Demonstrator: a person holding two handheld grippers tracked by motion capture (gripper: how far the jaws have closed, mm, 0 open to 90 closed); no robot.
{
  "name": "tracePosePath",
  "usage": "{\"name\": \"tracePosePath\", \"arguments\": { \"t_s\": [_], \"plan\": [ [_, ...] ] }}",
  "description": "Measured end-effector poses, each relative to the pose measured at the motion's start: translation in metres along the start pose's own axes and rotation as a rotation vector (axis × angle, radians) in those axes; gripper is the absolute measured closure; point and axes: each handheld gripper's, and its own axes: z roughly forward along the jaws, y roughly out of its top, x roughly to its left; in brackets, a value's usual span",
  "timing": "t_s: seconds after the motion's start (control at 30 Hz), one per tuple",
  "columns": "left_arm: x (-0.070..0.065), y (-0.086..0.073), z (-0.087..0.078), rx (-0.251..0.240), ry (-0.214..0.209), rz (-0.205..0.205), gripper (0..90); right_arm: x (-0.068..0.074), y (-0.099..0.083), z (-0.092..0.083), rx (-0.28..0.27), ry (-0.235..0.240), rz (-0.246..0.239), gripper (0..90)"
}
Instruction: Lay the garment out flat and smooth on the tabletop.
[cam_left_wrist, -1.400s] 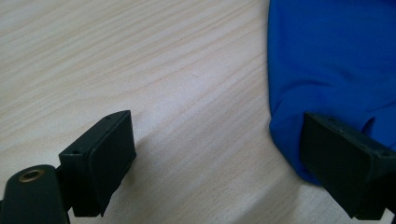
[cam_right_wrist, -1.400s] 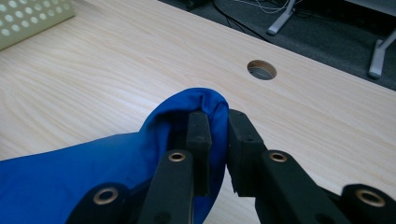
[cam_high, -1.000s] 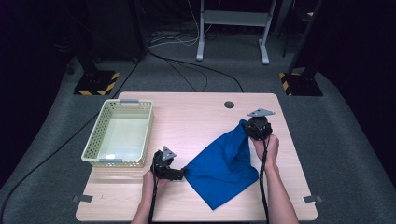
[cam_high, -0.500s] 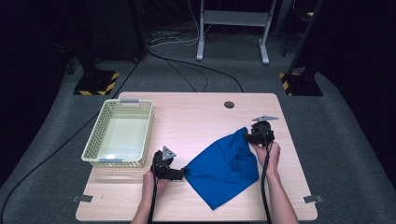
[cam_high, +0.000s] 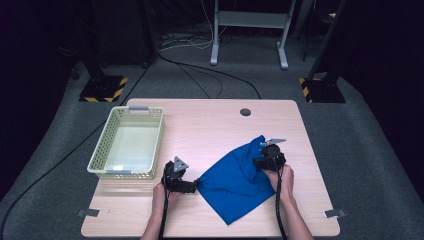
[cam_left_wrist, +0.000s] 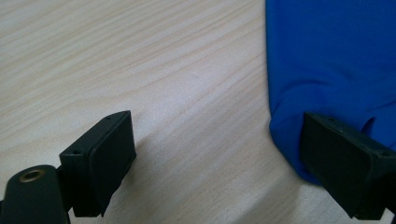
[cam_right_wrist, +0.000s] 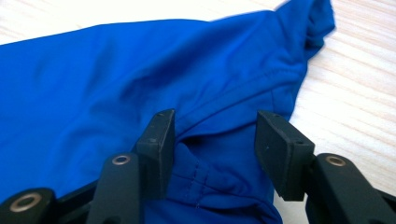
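Right gripper (cam_right_wrist: 212, 140) has just been opening, cloth (cam_right_wrist: 140, 70) loose between its jaws. I've got the left gripper (cam_left_wrist: 215, 149) wide apart at the cloth's 9 o'clock corner; basket (cam_high: 100, 160) at 10.

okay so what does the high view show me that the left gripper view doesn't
The high view alone takes in the pale yellow perforated plastic basket at the table's left, the round hole in the tabletop, the person's forearms, the right gripper at the cloth's far right corner, and the floor cables behind. The left gripper view alone gives a close look at the left gripper: its black jaws stand wide apart, one on bare wood, the other against the cloth's edge. Both share the crumpled blue fabric cloth and the light wooden table.
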Motion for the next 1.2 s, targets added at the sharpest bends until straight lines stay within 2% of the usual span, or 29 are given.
{"name": "tracePosePath", "arguments": {
  "t_s": [0.27, 0.33, 0.43, 0.5, 0.53, 0.63, 0.7, 0.83, 0.93, 1.0, 1.07, 1.13, 1.2],
  "plan": [
    [0.000, 0.000, 0.000, 0.001, 0.000, -0.001, 10.8, -0.014, -0.001, 0.004, -0.037, -0.008, 0.036, 43.0],
    [0.000, 0.000, 0.000, 0.001, 0.000, -0.001, 10.8, -0.018, -0.002, 0.003, -0.060, -0.026, 0.053, 35.4],
    [0.000, 0.000, 0.000, 0.001, 0.000, -0.001, 10.7, -0.024, -0.007, -0.005, -0.119, 0.009, 0.107, 28.7],
    [0.000, 0.000, 0.000, 0.001, 0.000, -0.001, 10.7, -0.027, -0.012, -0.016, -0.143, 0.037, 0.115, 21.4],
    [0.000, 0.000, 0.000, 0.001, 0.000, -0.001, 10.7, -0.027, -0.012, -0.016, -0.143, 0.037, 0.115, 21.4],
    [0.000, 0.000, 0.000, 0.000, 0.002, 0.003, 10.8, -0.028, -0.017, -0.030, -0.163, 0.047, 0.105, 18.4],
    [0.000, 0.000, 0.000, -0.001, 0.003, 0.005, 10.8, -0.027, -0.021, -0.036, -0.167, 0.035, 0.104, 17.1],
    [0.000, 0.000, 0.000, -0.001, 0.004, 0.003, 10.6, -0.026, -0.036, -0.047, -0.187, 0.043, 0.082, 14.0],
    [0.001, -0.002, -0.005, -0.035, 0.002, -0.003, 9.8, -0.026, -0.050, -0.053, -0.192, 0.024, 0.072, 8.8],
    [0.000, -0.001, -0.015, -0.126, -0.025, -0.043, 8.5, -0.028, -0.059, -0.056, -0.197, 0.057, 0.098, 7.7],
    [-0.006, 0.005, -0.023, -0.201, -0.048, -0.047, 8.5, -0.030, -0.066, -0.058, -0.197, 0.099, 0.128, 7.9],
    [-0.016, 0.014, -0.027, -0.232, -0.062, -0.019, 9.1, -0.031, -0.071, -0.060, -0.192, 0.107, 0.146, 8.3],
    [-0.028, 0.025, -0.023, -0.217, -0.080, 0.027, 10.2, -0.031, -0.074, -0.060, -0.175, 0.117, 0.153, 9.2]
  ]
}}
